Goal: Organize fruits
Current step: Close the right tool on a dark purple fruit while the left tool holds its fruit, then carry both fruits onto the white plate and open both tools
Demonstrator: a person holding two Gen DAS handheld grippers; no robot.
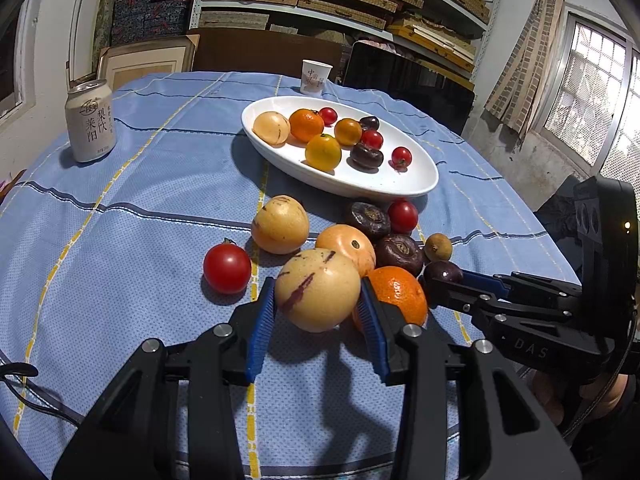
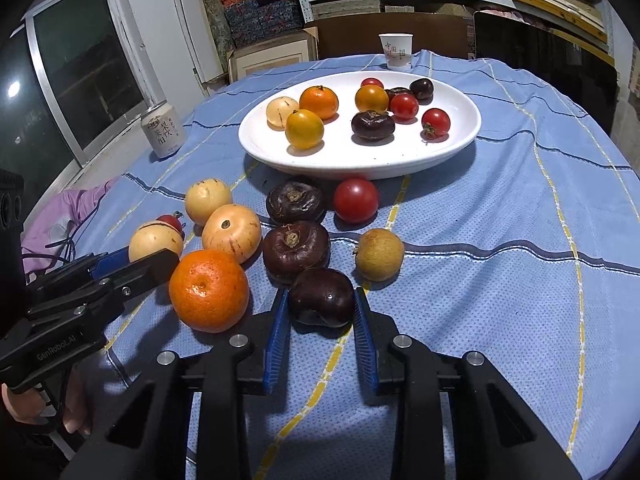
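Fruits lie in two groups on my blue checked tablecloth (image 1: 120, 240): some already in the white oval dish (image 1: 384, 188), the rest loose on the cloth just in front of it. Working from the left in my left wrist view, a pale drink can (image 1: 91, 120) stands near the table's edge, well apart from everything else. Next comes a lone red tomato (image 1: 227, 267) on the cloth, then two pale yellow melons, one (image 1: 280, 225) behind and one (image 1: 347, 245) beside it. My left gripper (image 1: 318, 306) is clamped on a third pale melon (image 1: 318, 290) with purple streaks, its blue pads (image 1: 262, 320) pressing both sides. Just to the right sits an orange mandarin (image 1: 400, 294), touching the gripper's right finger.

Further right, in my right wrist view, two dark wrinkled fruits (image 2: 296, 250) sit one behind the other, with a red tomato (image 2: 356, 200) near the dish and a small brownish fruit (image 2: 379, 255) beside them. My right gripper (image 2: 322, 312) has closed on a dark purple fruit (image 2: 322, 296), pads against its flanks, resting on the cloth. A white paper cup (image 2: 395, 51) stands behind the dish.
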